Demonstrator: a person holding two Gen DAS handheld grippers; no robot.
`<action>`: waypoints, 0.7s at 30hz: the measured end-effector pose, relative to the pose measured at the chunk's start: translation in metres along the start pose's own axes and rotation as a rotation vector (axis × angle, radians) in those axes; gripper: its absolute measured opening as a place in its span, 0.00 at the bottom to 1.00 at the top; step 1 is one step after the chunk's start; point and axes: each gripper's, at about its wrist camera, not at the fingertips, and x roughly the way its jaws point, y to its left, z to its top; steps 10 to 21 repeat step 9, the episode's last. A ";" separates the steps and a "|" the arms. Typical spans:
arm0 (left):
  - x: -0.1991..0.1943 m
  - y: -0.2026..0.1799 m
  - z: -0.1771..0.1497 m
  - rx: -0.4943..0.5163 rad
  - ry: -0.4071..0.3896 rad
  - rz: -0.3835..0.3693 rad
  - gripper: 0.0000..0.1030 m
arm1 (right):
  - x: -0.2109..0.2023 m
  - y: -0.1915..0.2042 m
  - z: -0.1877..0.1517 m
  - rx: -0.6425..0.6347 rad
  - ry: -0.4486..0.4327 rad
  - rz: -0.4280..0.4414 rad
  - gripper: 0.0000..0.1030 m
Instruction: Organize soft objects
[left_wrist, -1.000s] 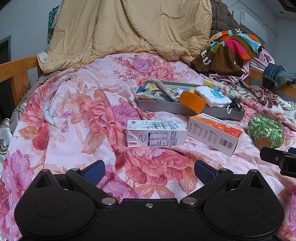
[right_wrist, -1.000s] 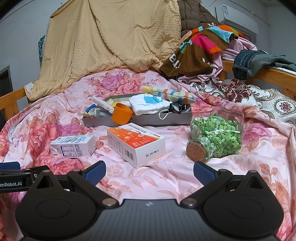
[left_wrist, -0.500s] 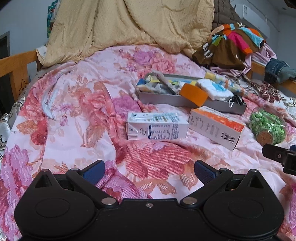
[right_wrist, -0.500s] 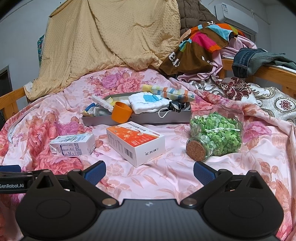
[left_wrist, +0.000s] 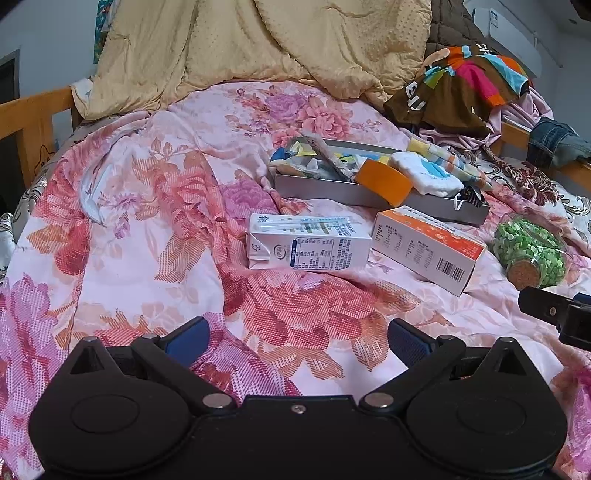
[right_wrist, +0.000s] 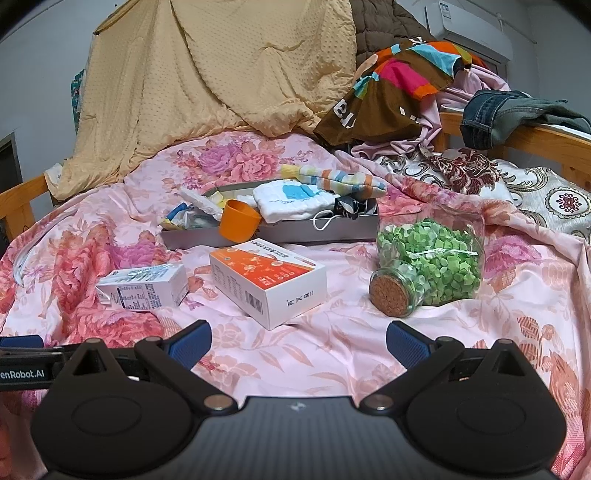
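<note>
Left hand-held gripper (left_wrist: 295, 338) and right hand-held gripper (right_wrist: 297, 338) hover wide, empty, low over the floral pink bedsheet (left_wrist: 155, 236); likely lining up toward the shallow grey tray (right_wrist: 295, 230) collecting soft cloths.

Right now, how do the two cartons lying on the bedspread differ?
The milk carton is smaller and mostly white with blue print; the orange box is bigger, with an orange top. The milk carton has a wrapped straw on its upper face; the orange box shows a barcode. Both lie flat in front of the grey tray, untouched.
</note>
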 end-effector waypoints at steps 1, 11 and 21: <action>0.000 0.000 0.000 0.000 -0.001 -0.001 0.99 | -0.001 0.000 0.000 0.000 0.000 0.000 1.00; -0.001 0.000 0.000 -0.001 -0.002 -0.002 0.99 | 0.000 0.000 -0.001 0.000 0.004 0.000 1.00; -0.001 0.000 0.000 -0.001 -0.002 -0.002 0.99 | 0.000 0.000 -0.001 0.000 0.004 0.000 1.00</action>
